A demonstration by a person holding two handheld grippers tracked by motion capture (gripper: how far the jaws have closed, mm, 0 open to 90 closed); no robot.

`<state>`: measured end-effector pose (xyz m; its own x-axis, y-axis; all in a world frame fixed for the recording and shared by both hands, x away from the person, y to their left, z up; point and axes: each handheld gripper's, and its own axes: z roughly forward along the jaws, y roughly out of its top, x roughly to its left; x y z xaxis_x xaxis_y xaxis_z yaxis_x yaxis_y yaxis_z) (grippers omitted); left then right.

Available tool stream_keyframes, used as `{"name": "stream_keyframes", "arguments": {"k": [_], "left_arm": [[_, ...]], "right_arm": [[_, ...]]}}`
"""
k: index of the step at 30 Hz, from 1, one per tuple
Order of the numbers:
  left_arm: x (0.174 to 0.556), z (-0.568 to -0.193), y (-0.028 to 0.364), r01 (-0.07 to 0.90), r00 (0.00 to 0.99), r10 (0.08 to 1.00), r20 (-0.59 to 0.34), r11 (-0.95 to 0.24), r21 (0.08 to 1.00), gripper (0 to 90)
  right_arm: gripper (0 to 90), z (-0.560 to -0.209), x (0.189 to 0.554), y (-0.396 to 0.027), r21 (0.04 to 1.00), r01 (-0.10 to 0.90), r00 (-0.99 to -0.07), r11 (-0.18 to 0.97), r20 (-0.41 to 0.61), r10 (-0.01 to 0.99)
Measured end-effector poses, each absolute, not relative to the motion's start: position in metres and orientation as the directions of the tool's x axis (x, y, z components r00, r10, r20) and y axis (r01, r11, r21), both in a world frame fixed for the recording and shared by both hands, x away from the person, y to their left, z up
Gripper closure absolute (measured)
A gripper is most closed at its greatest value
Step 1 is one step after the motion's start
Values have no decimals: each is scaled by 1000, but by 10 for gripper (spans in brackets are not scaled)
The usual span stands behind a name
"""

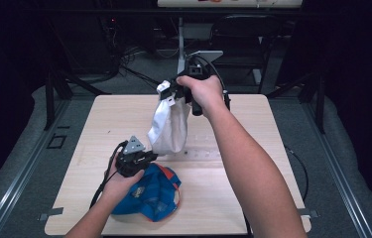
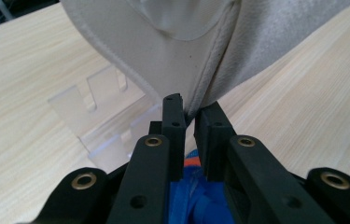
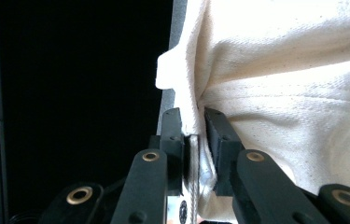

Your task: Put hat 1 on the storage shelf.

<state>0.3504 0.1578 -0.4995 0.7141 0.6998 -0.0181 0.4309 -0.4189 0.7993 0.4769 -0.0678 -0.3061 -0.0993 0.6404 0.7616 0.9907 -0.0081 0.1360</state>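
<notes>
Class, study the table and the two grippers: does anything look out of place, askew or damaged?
Nothing looks damaged or spilled. The white cap hangs off the table, pinched at its top by the right gripper and at its lower edge by the left gripper. A blue and orange cap lies crumpled near the table's front edge.

No legible text, label, brand, number or sign on any surface in these views.
</notes>
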Motion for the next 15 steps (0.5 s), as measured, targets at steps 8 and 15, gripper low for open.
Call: {"name": "stream_keyframes", "arguments": {"k": [8, 15], "left_arm": [[347, -509, 160, 474, 679, 732, -59, -375, 797, 831], [346, -517, 165, 506, 642, 759, -113, -307, 806, 832]], "right_arm": [[786, -313, 477, -58, 137, 990, -113, 14, 747, 655], [785, -325, 478, -59, 145, 989, -113, 9, 728, 676]]}}
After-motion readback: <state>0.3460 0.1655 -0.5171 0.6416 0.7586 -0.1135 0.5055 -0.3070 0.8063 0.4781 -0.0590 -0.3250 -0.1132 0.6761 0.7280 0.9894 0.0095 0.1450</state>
